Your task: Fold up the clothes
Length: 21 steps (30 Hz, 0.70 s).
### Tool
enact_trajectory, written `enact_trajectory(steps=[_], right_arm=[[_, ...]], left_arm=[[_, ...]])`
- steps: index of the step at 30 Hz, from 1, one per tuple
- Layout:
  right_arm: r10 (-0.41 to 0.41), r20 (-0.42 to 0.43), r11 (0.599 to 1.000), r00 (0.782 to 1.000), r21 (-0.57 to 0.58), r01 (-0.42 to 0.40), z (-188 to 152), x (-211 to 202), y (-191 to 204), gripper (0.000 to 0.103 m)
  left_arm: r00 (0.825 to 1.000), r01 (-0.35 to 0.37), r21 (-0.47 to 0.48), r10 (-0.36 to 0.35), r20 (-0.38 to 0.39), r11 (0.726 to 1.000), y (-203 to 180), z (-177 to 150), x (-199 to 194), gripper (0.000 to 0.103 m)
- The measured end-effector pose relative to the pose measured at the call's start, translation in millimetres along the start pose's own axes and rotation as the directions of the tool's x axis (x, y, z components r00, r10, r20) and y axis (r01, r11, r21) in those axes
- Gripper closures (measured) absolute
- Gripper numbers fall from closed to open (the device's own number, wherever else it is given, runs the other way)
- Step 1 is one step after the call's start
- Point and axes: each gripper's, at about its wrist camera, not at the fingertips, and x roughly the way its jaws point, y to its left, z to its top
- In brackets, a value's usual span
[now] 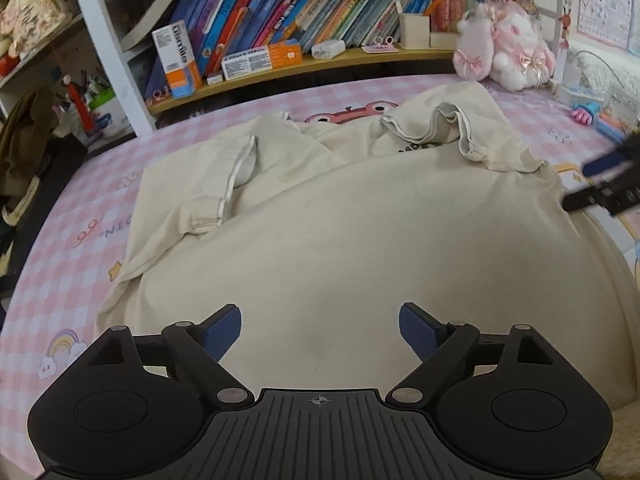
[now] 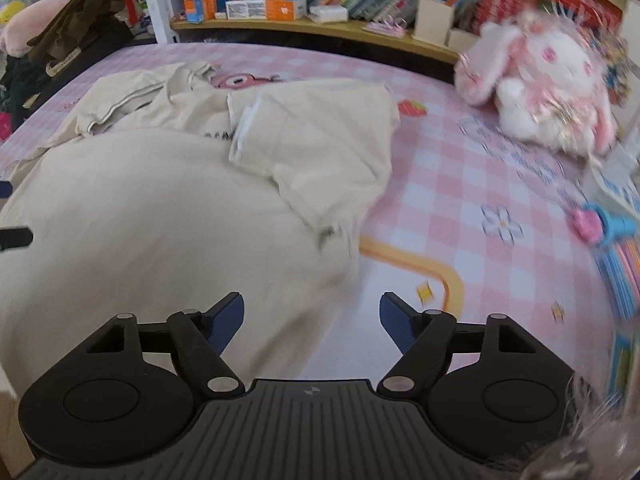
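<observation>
The left tongs (image 1: 320,330) and the right tongs (image 2: 312,320) were both held wide apart, with nothing gripped between the blue pads. Directly beneath and ahead of them, a cream shirt (image 1: 340,220) was spread on the pink checked bed (image 2: 460,184), sleeves folded inward. Beyond it, a bookshelf (image 1: 304,12) and a plush rabbit (image 2: 540,88) were seen.

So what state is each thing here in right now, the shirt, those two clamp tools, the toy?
Cream shirt: spread on the pink checked bedcover, both sleeves folded inward, not yet fully folded.
Left gripper: jaws open, holding nothing.
Right gripper: jaws open, holding nothing.
Plush rabbit: sitting beside the shirt, untouched.
</observation>
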Motion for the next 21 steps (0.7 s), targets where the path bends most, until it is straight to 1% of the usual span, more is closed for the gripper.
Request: enact_trajectory(steps=[4, 6, 11, 15, 18, 21], right_arm=[[0.014, 0.032, 1.000, 0.999, -0.021, -0.014, 20, 11, 9, 0.028], [0.021, 0.041, 0.999, 0.999, -0.039, -0.019, 30, 15, 14, 0.028], [0.023, 0.079, 0.994, 0.997, -0.113, -0.014, 59, 26, 29, 0.028], [0.028, 0.109, 0.985, 0.994, -0.171, -0.009, 85, 43, 41, 0.028], [-0.011, 0.106, 0.964, 0.994, -0.263, 0.039, 98, 63, 57, 0.028], [-0.069, 0.096, 0.936, 0.993, -0.338, 0.097, 103, 80, 68, 0.028]], left_arm=[[1.000, -0.007, 0.017, 0.007, -0.015, 1.000, -3, 0, 9, 0.013], [1.000, 0.002, 0.006, -0.002, -0.026, 1.000, -2, 0, 15, 0.013], [0.998, 0.009, -0.012, -0.009, -0.062, 1.000, 4, 3, 32, 0.013], [0.998, -0.001, -0.012, 0.000, -0.065, 1.000, 11, 5, 38, 0.013], [0.997, -0.003, -0.028, 0.001, -0.078, 1.000, 19, 5, 43, 0.013], [0.996, -0.005, -0.038, 0.002, -0.093, 0.999, 25, 4, 47, 0.013]])
